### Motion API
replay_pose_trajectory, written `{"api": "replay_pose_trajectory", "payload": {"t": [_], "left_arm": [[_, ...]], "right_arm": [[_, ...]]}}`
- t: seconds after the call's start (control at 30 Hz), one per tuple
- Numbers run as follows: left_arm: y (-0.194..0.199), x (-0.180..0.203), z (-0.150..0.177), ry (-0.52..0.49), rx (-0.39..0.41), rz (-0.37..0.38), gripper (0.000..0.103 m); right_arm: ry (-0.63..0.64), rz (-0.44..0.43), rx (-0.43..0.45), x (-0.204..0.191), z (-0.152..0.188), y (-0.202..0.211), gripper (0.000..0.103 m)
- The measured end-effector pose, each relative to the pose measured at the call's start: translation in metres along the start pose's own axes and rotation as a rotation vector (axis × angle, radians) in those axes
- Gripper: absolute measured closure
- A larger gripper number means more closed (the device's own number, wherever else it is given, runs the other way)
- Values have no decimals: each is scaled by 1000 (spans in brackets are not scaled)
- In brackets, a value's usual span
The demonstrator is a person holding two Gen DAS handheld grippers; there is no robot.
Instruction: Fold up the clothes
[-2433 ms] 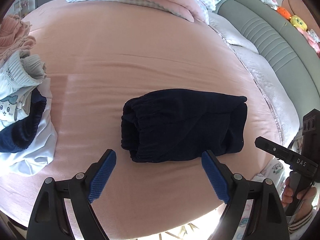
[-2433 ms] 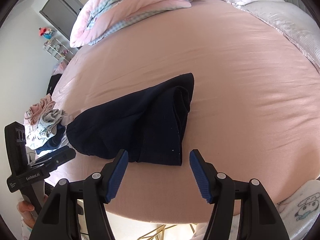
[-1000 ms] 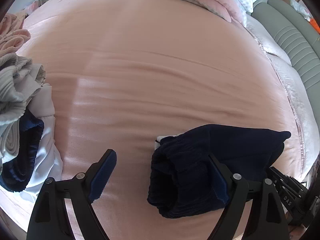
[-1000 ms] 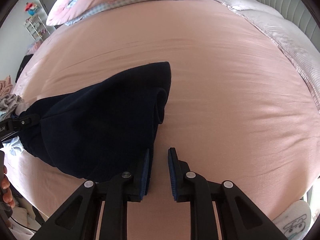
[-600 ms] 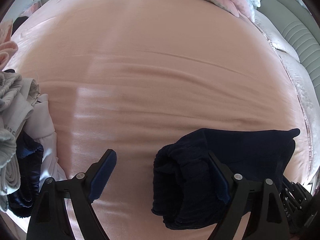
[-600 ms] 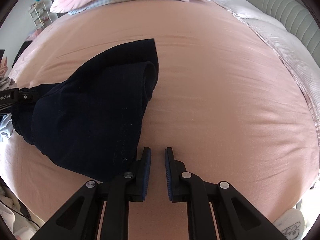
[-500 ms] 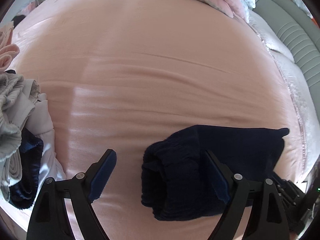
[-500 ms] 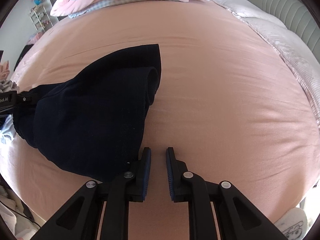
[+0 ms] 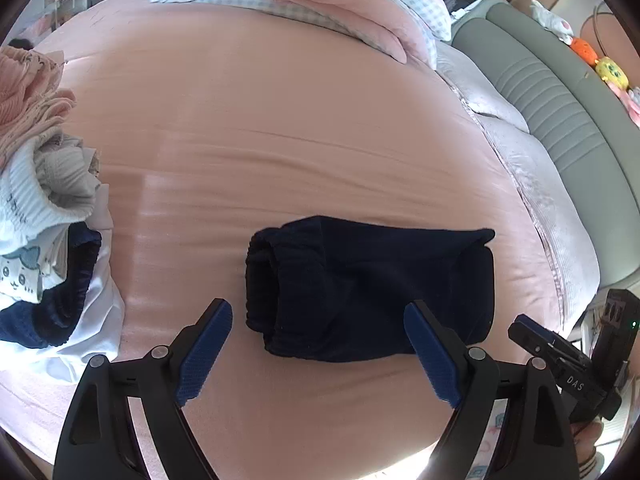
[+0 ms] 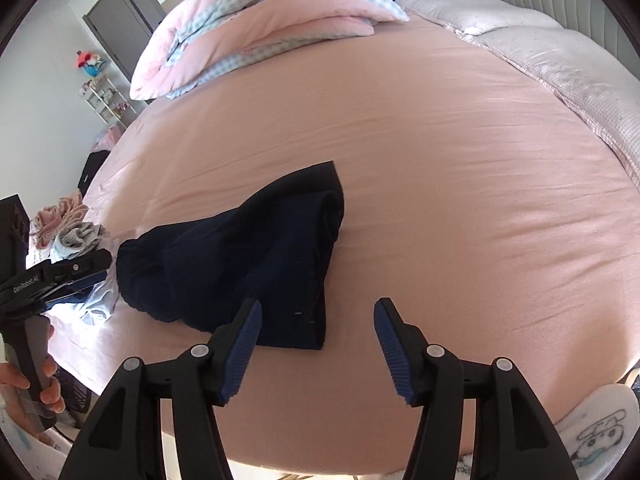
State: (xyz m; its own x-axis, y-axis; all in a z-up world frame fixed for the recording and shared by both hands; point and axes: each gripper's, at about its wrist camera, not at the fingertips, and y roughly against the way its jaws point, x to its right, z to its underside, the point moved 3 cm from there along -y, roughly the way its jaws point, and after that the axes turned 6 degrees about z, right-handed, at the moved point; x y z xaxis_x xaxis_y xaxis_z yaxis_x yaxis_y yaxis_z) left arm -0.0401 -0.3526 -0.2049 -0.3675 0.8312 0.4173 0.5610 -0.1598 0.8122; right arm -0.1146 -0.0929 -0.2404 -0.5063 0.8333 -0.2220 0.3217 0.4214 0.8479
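navy garment is seen lying folded on the pink bedsheet, just ahead of both sets of fingers, touched by neither. left gripper is held wide open with nothing between the pads; the bundle sits straight ahead of the gap, its gathered, ribbed end toward the left finger and its flat folded end toward the right finger. right gripper is caught mid-opening, jaws spreading, nothing pinched between them; the near corner of the fabric lies just past the tip of its left finger, so most of the garment is off to that side.

long axis runs across the left gripper's view, roughly finger to finger, and probably the left one is better lined up on the middle while the right one is nearer the flat end.

what can't be made out: how many layers are stacked inside the fold, and whether the underside edges are lined up. pile of other clothes off past the left finger is cut by the frame edge, so its size is unclear.
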Motion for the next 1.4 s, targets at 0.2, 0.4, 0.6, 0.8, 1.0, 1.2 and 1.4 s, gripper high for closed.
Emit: {"api": "replay_pose_trajectory", "payload": {"t": [0.2, 0.4, 0.6, 0.8, 1.0, 1.2, 1.4], "left_arm": [[-2, -4, 15, -22, -13, 56, 15], [-4, -1, 14, -37, -3, 51, 14], [-19, 15, 15, -96, -26, 51, 14], [-31, 28, 19, -179, -52, 12, 14], [-36, 28, 10, -167, -30, -4, 14], [-45, 21, 4, -116, -32, -50, 14], [-36, 12, 7, -24, -18, -41, 14]], "right_arm": [[53, 20, -17, 11, 35, 15, 44], [151, 55, -14, -6, 32, 10, 44], [192, 83, -29, -9, 34, 8, 44], [158, 101, -45, -5, 37, -2, 44], [187, 161, -31, -12, 32, -8, 44], [310, 239, -7, -31, 32, -13, 44], [338, 248, -24, -24, 32, -11, 44]]}}
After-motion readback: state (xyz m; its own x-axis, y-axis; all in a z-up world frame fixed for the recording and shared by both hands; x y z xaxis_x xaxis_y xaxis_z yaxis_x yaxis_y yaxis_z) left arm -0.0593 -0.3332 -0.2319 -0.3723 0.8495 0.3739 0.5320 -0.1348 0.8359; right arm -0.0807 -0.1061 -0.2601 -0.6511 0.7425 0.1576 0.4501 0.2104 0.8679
